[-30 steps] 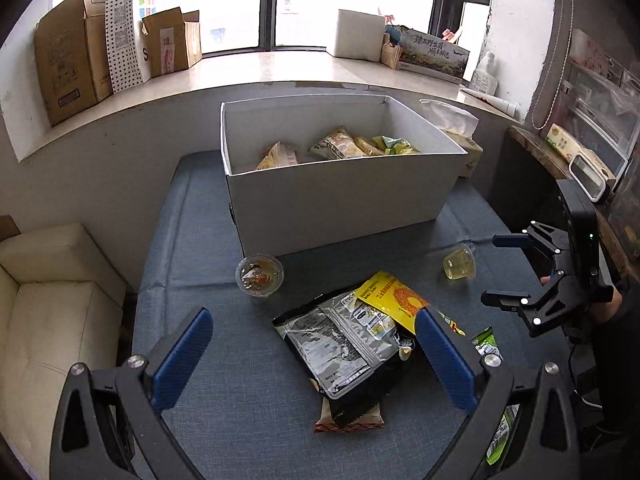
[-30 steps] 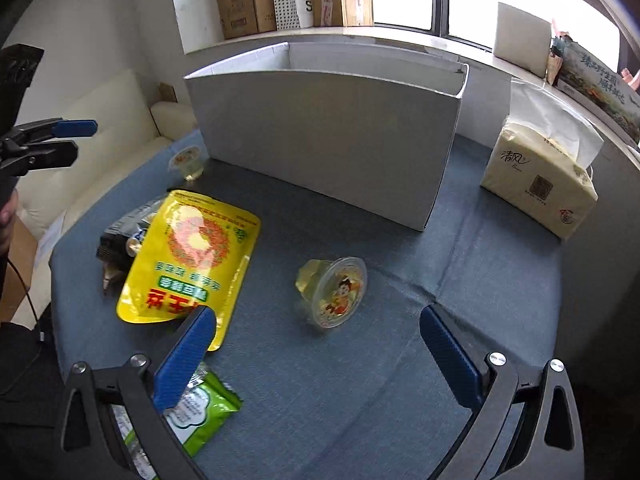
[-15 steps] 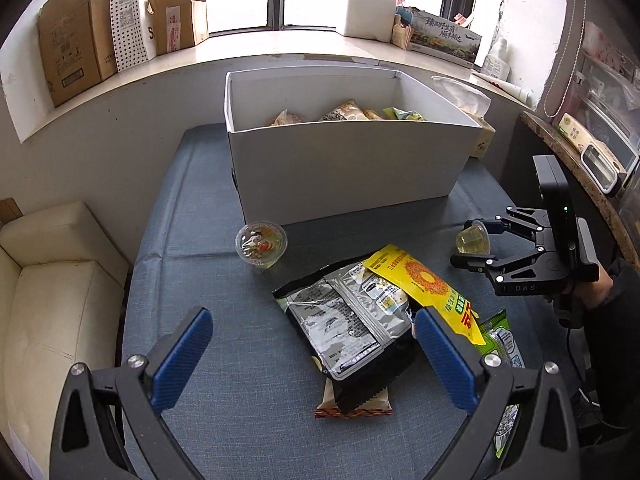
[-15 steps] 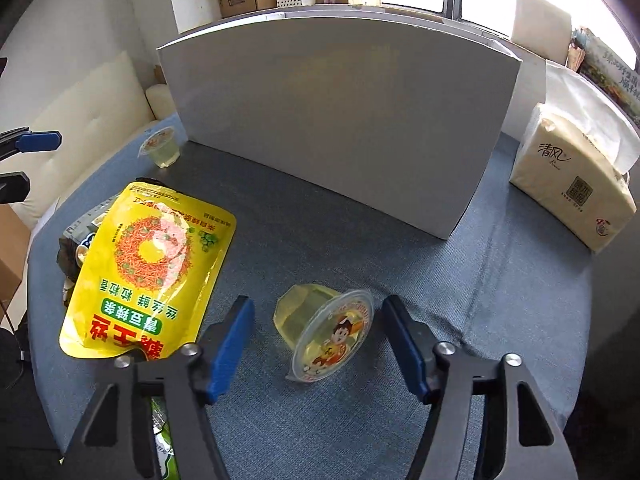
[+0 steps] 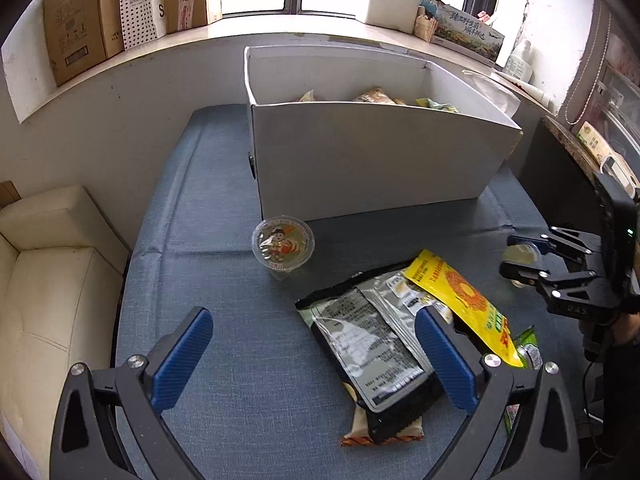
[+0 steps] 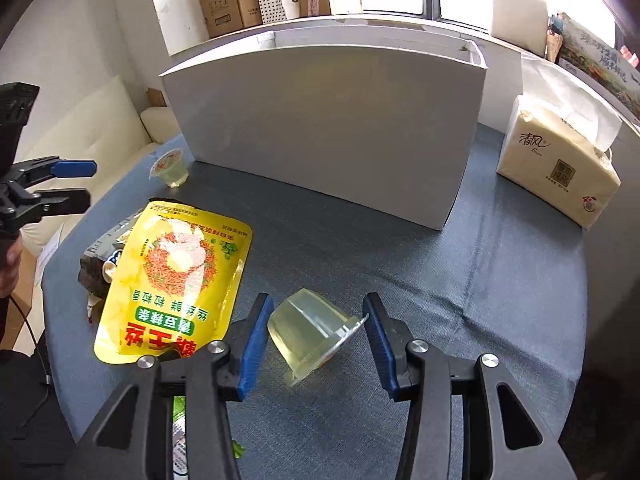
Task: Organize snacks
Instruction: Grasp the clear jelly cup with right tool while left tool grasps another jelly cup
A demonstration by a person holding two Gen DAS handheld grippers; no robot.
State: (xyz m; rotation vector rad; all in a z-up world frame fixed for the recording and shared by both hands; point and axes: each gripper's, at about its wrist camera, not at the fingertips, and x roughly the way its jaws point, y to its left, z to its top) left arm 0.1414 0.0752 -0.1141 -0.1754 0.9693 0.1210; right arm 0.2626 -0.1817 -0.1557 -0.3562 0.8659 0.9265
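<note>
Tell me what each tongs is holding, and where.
Left tongs hold nothing. Right tongs bracket the tipped jelly cup at its sides, not yet clamped.

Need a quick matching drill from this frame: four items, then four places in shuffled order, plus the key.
Items
1. tipped jelly cup
2. upright jelly cup
3. yellow pouch
4. tissue pack

Places
A. on top of the grey snack bag
B. between the right tool's fingers
C. right of the white box, seen from the right wrist
D. by the box's front left corner, seen from the left wrist

Pairs: 1-B, 2-D, 3-A, 4-C
</note>
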